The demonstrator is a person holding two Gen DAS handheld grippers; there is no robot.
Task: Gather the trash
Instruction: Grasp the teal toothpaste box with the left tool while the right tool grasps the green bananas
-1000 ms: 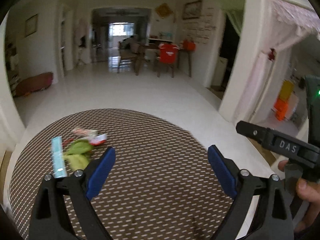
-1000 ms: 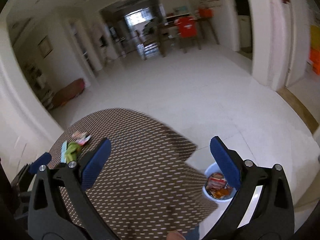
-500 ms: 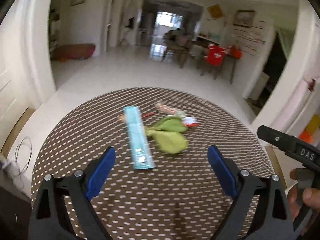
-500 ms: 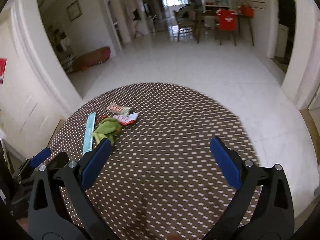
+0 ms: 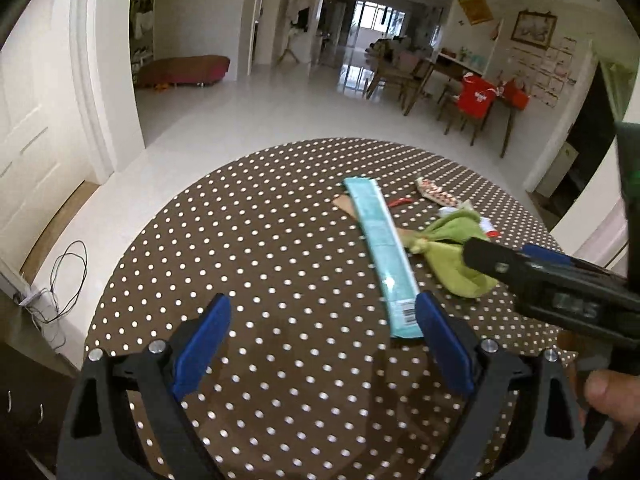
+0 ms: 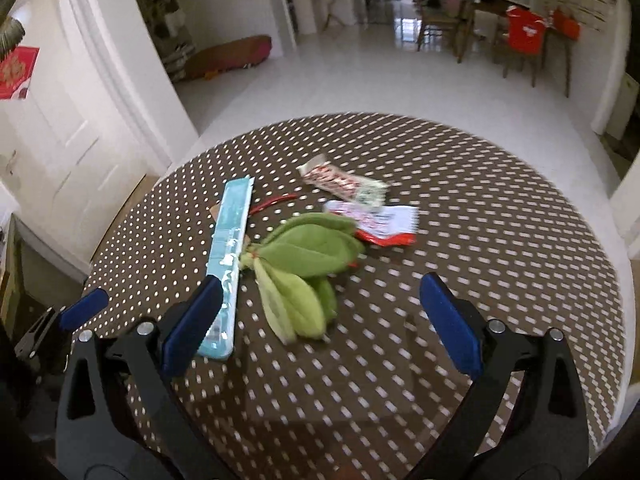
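A pile of trash lies on a round brown polka-dot table (image 5: 240,260) (image 6: 480,240). It holds a long light-blue wrapper (image 5: 382,256) (image 6: 229,252), a green peel (image 5: 456,252) (image 6: 304,264), a red-and-white wrapper (image 6: 344,183) (image 5: 436,196), and a white-and-red wrapper (image 6: 384,224). My left gripper (image 5: 322,344) is open and empty, its right finger beside the blue wrapper's near end. My right gripper (image 6: 320,320) is open and empty, hovering just before the green peel.
The table's edge drops to a white tiled floor (image 5: 280,112). A white door (image 5: 28,152) and loose cables (image 5: 64,280) are at the left. Dining chairs and a table (image 5: 460,92) stand far back.
Both grippers have swung left and moved in over the table toward the trash pile. The trash now lies closer and larger in both views. The floor bin has left the right wrist view.
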